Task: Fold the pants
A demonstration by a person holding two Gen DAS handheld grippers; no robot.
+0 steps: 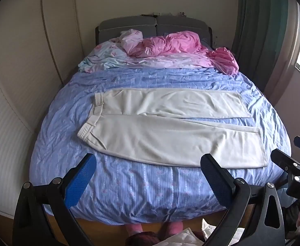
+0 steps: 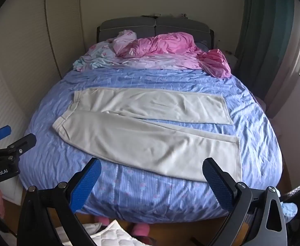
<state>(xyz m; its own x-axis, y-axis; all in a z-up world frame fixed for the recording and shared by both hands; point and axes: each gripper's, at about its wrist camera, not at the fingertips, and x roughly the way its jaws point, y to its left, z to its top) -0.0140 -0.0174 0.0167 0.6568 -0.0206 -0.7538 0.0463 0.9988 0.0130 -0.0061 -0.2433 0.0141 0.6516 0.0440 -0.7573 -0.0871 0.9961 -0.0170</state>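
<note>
Cream-white pants (image 1: 166, 127) lie flat across a bed with a blue cover (image 1: 129, 190), waistband at the left, both legs stretched to the right and slightly apart. In the right wrist view the same pants (image 2: 150, 127) fill the middle of the bed. My left gripper (image 1: 147, 166) hangs open above the bed's near edge, short of the pants, with nothing between its blue pads (image 1: 82, 180). My right gripper (image 2: 152, 170) is open too, its right finger near the hem of the near leg, and holds nothing. Each gripper shows at the edge of the other's view.
A crumpled pink duvet (image 1: 170, 43) and pale floral bedding (image 1: 100, 57) are heaped by the grey headboard (image 1: 154, 23). White wardrobe doors (image 1: 16, 82) stand at the left, a curtain (image 1: 258, 30) and window at the right. Wooden floor, pink slippers (image 2: 141, 230) and a white quilted cloth (image 2: 113, 235) lie below.
</note>
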